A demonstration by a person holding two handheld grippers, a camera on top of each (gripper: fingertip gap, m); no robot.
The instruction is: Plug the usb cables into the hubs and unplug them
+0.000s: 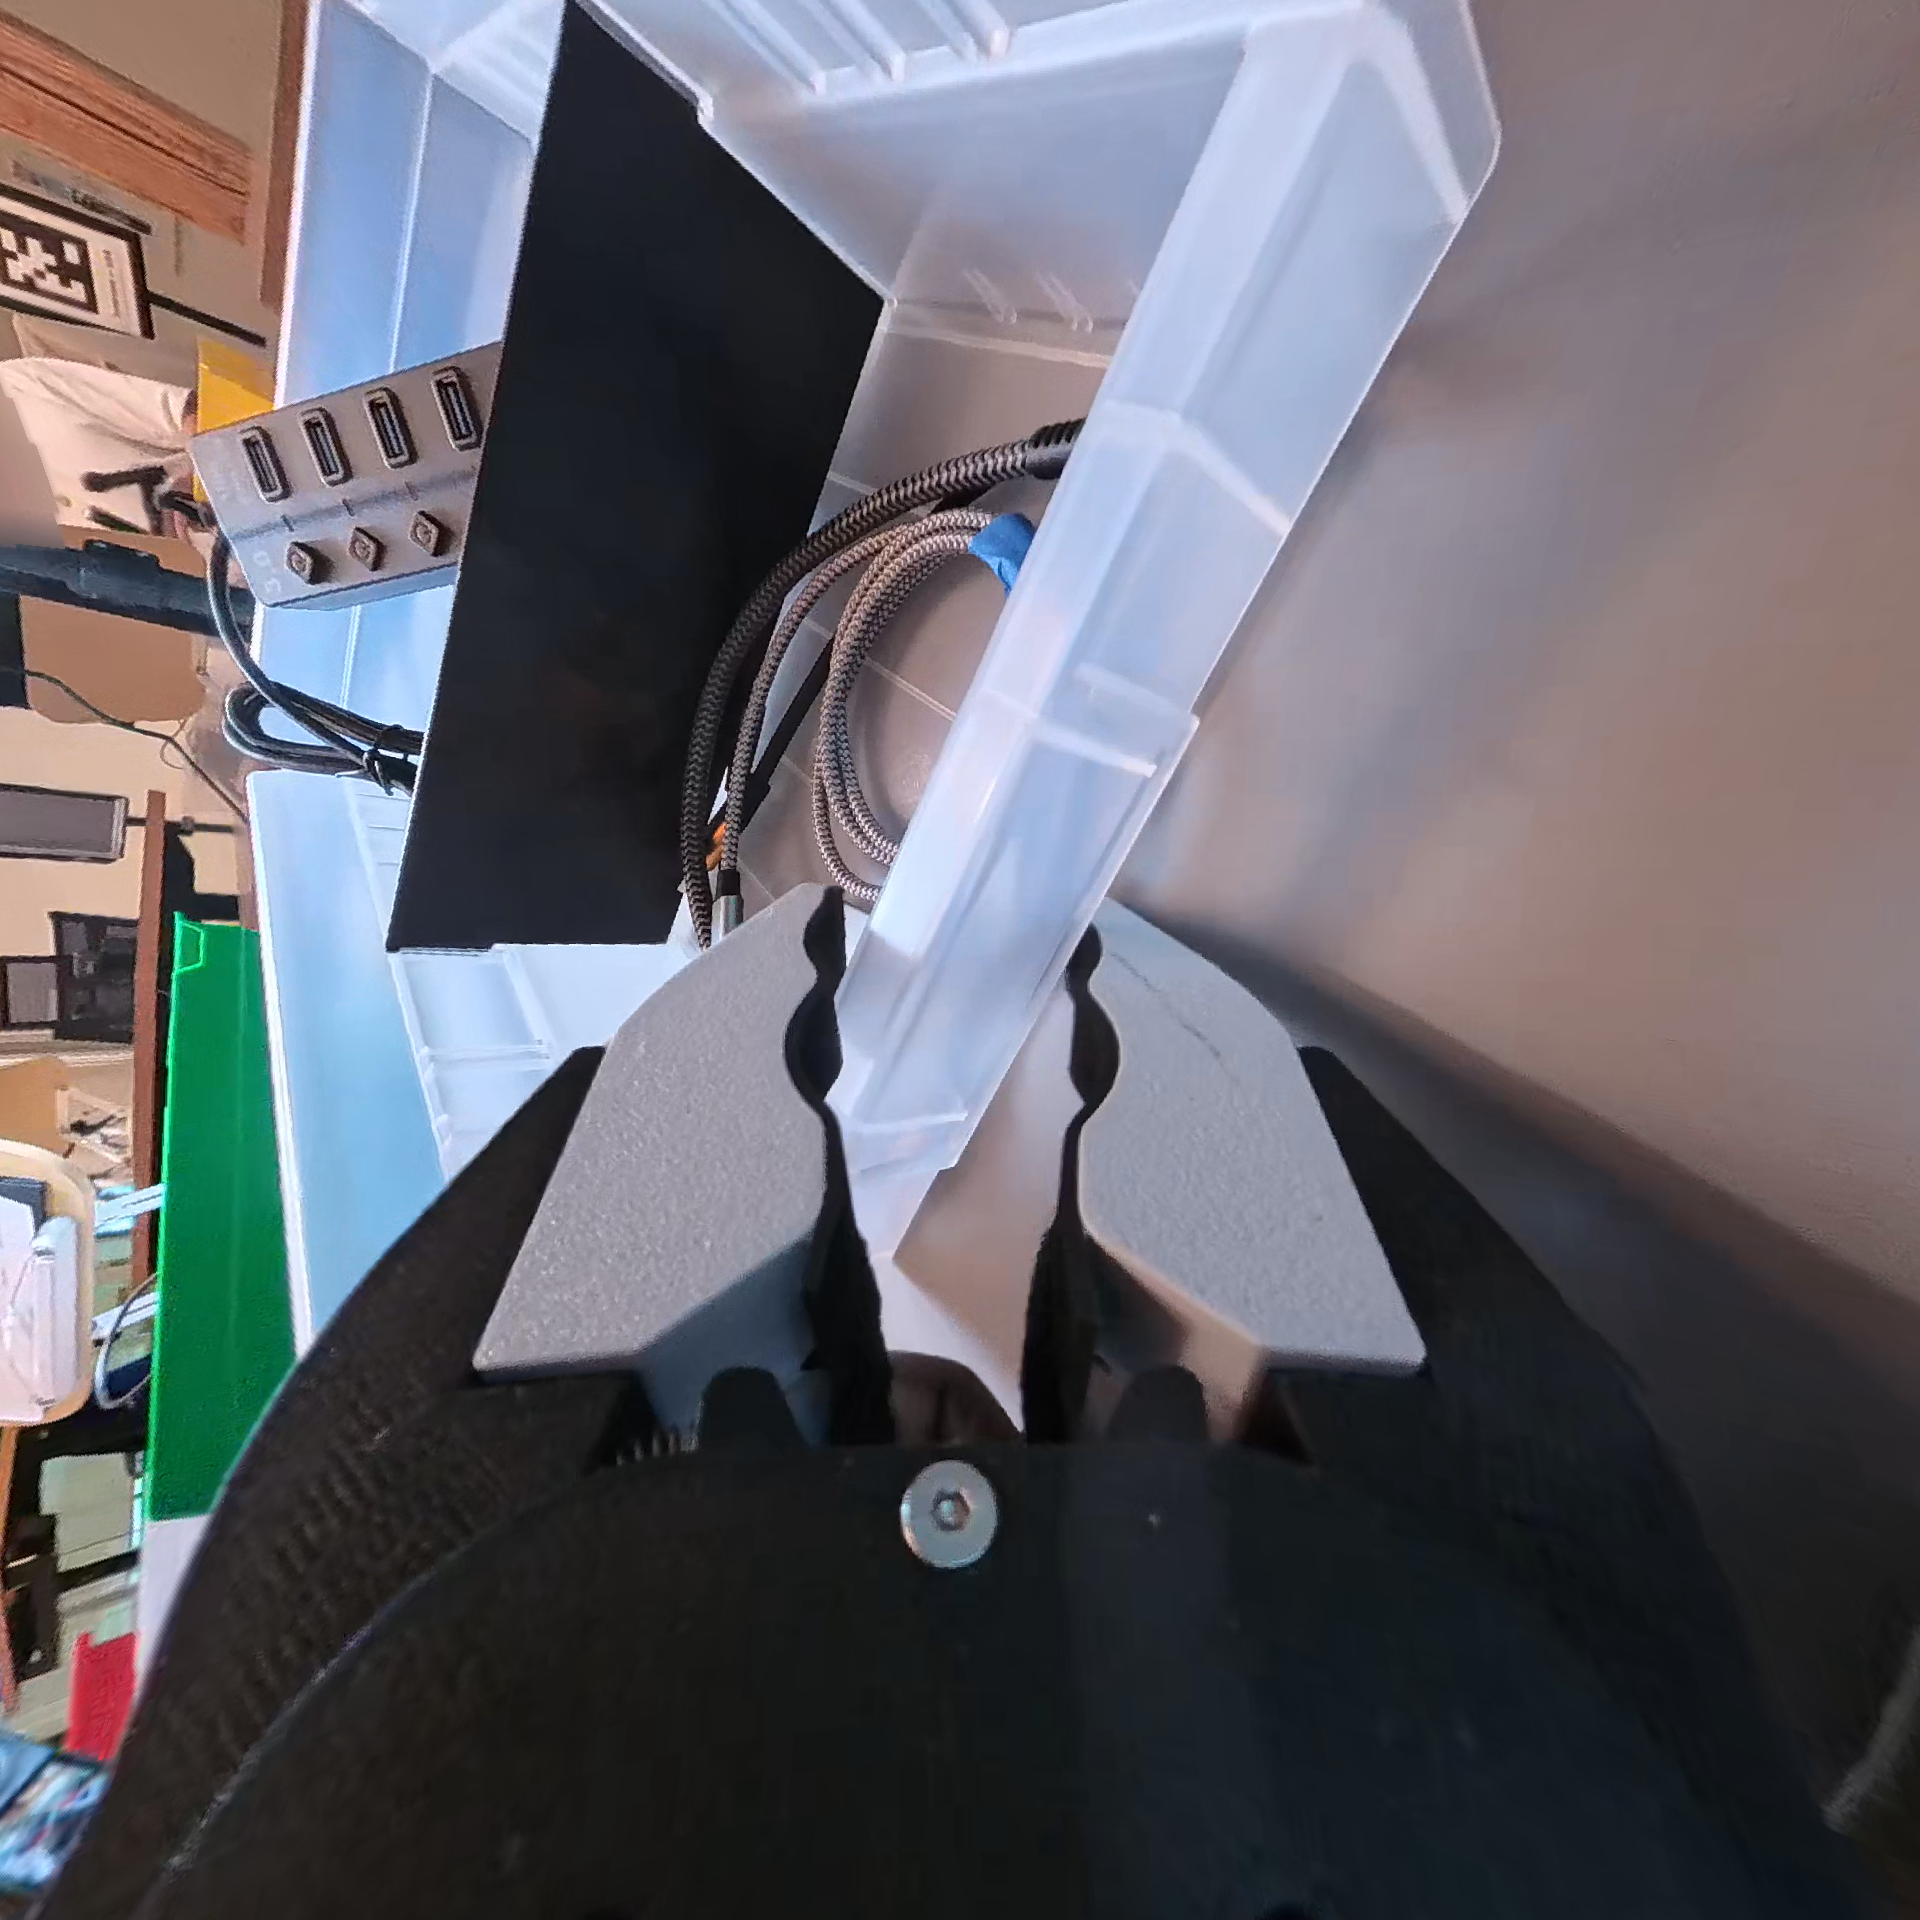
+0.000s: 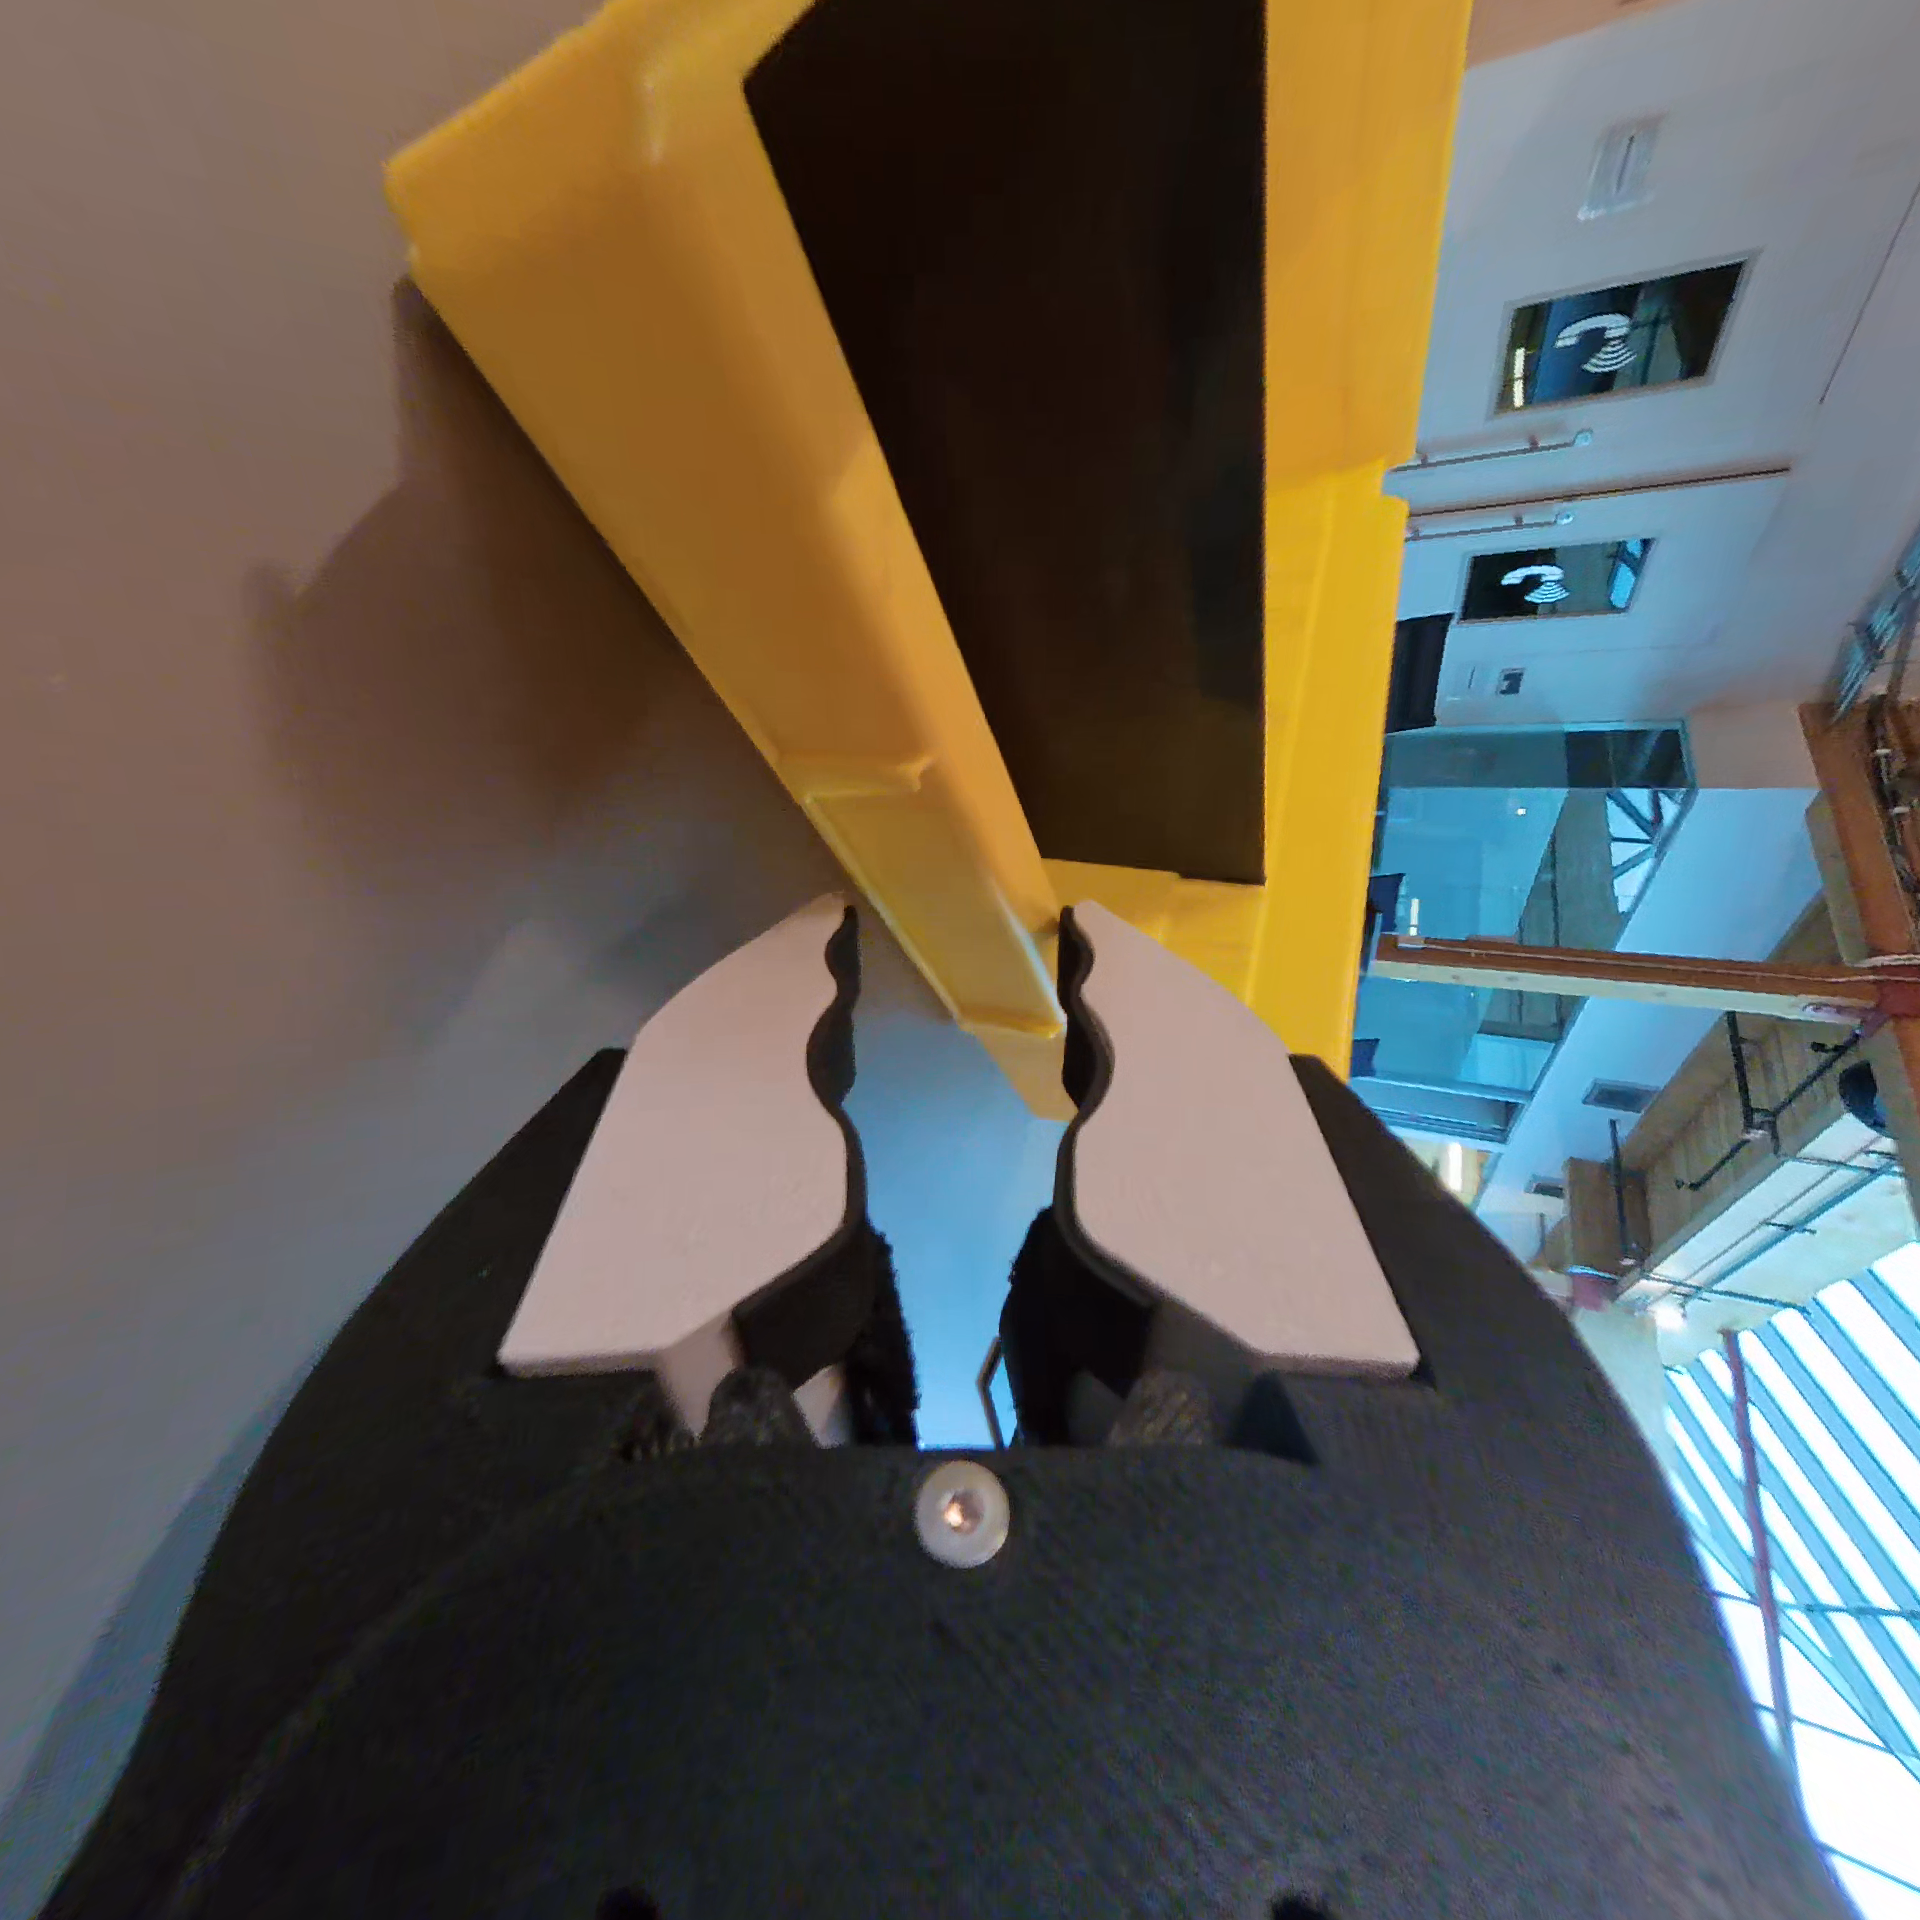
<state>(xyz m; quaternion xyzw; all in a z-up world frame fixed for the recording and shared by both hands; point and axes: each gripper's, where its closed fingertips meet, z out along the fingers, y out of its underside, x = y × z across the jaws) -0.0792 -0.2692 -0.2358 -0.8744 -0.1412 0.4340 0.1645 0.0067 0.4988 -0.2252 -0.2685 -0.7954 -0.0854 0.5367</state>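
My left gripper (image 1: 951, 935) has its grey fingers set a moderate way apart, straddling the rim of a translucent white plastic bin (image 1: 1143, 665); whether the pads press that rim I cannot tell. Inside the bin lies a coiled grey braided USB cable (image 1: 831, 644) with a strip of blue tape (image 1: 1000, 551) near one end, partly hidden behind the bin's wall. A flat black panel (image 1: 644, 582) stands to the left of the cable, screening part of a grey multi-port USB hub (image 1: 343, 478), which juts out beyond it with a bundled black cord (image 1: 301, 727) hanging below. My right gripper (image 2: 956, 920) is likewise parted around the rim of a yellow plastic bin (image 2: 727, 520), the right finger touching it, the left clear. A second dark panel (image 2: 1049, 436) fills that bin's opening.
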